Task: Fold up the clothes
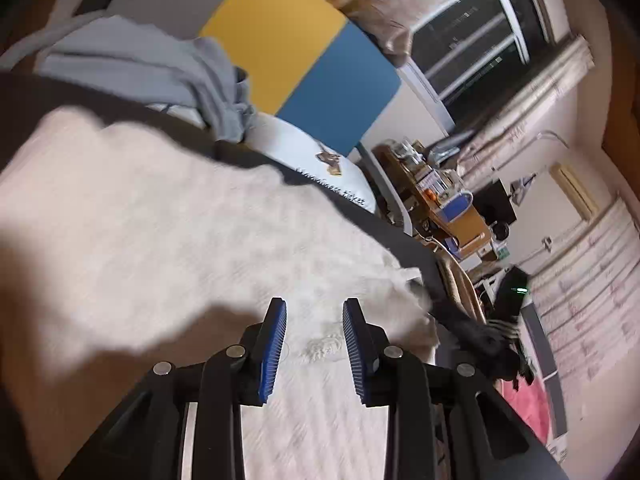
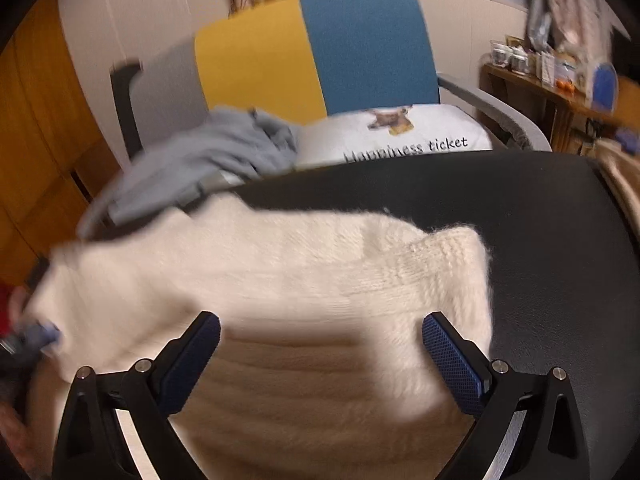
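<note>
A cream knitted sweater [image 1: 168,232] lies spread on a black surface [image 1: 400,240]. It also shows in the right wrist view [image 2: 312,272], with a ribbed edge at the right. My left gripper [image 1: 314,336] is open just above the sweater, nothing between its blue pads. My right gripper [image 2: 320,344] is wide open over the sweater's near part, empty. At the left edge of the right wrist view a blurred blue pad, probably the left gripper [image 2: 44,334], sits at the sweater's left end.
A grey garment [image 2: 208,160] and a white printed shirt [image 2: 400,136] lie on a chair with a yellow and blue back [image 2: 312,48] behind the black surface [image 2: 540,220]. A cluttered wooden shelf [image 2: 560,80] stands at the right.
</note>
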Demonstrator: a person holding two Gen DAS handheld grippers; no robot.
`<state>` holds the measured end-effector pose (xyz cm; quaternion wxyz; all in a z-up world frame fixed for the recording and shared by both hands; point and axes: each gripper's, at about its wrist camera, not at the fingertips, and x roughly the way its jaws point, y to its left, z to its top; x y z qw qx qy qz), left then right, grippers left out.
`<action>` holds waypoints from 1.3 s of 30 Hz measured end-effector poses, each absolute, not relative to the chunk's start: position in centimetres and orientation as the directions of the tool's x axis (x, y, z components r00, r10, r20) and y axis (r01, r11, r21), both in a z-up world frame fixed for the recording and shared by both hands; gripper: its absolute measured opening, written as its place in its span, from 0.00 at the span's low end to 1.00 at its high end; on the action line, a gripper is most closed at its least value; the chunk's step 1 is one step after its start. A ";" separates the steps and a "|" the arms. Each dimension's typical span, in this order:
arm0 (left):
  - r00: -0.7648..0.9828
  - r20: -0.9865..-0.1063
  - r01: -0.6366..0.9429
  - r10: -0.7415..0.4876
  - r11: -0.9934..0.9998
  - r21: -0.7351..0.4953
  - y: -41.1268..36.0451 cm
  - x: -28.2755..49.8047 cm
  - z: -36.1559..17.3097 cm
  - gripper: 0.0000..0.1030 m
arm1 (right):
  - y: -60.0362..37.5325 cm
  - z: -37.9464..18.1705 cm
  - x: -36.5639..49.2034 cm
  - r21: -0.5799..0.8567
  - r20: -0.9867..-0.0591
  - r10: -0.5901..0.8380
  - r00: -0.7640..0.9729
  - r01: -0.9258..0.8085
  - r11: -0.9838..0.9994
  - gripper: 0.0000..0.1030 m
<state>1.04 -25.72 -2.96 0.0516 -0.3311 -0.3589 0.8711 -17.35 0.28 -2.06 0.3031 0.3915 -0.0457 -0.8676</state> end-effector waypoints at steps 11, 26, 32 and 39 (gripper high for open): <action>-0.769 -0.563 0.230 0.301 -0.692 -0.684 -28.8 6.1 -8.0 0.26 | 0.7 -3.0 -13.0 0.656 -0.536 -0.746 -0.396 0.361 -0.663 0.86; -0.787 -0.527 0.221 0.319 -0.652 -0.725 -29.1 6.0 -8.5 0.26 | -5.6 -3.7 -12.9 0.484 -0.671 -0.661 -0.336 0.477 -0.734 0.08; -0.826 -0.490 0.273 0.280 -0.562 -0.781 -32.7 5.9 -7.7 0.28 | -7.5 5.0 -12.9 0.234 -0.636 -0.609 -0.474 0.633 -0.738 0.08; -0.801 -0.554 0.354 0.226 -0.566 -0.744 -35.3 5.4 -8.8 0.31 | -4.0 9.5 -15.8 0.111 -0.613 -0.508 -0.605 0.571 -0.814 0.08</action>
